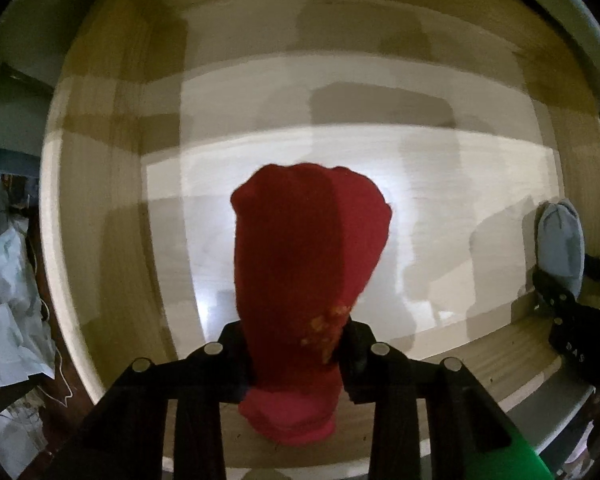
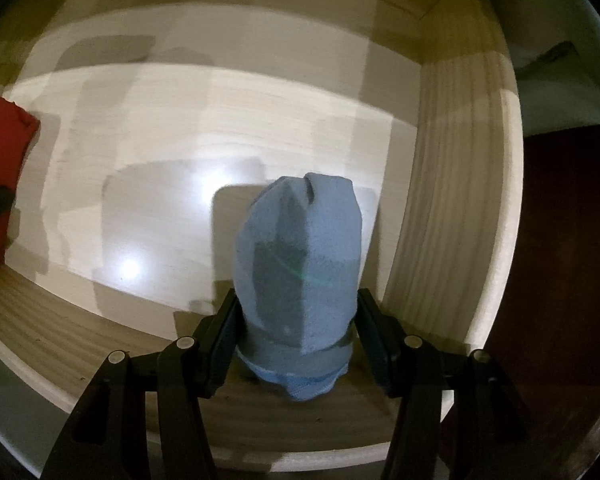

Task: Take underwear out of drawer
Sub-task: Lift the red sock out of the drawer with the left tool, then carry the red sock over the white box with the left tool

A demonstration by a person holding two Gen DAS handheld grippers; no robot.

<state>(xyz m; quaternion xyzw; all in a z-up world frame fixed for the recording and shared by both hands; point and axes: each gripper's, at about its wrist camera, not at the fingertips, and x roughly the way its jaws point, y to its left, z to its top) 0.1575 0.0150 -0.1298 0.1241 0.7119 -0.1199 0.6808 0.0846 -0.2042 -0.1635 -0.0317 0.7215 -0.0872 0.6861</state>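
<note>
Left gripper point(image 1: 296, 350) clamped on a rolled red underwear bundle point(image 1: 304, 248), black pads pressed into both its sides; fabric soft, matte, with a small patch of yellow-orange marks near the grip. Right gripper point(image 2: 296, 332) stands about a rolled blue underwear bundle point(image 2: 300, 256), its pads against the sides at a darker waistband wrapped round the roll; knit looks fuzzy, the top rounded with a small fold. Both bundles stand upright inside the drawer point(image 1: 100, 184), red toward the left, blue near the right wall, well apart. Drawer is pale wood with visible grain on the walls, the floor smooth and glossy, throwing back bright light spots. Outside the left wall, crumpled pale fabric point(image 1: 8, 300) on a dark floor.
</note>
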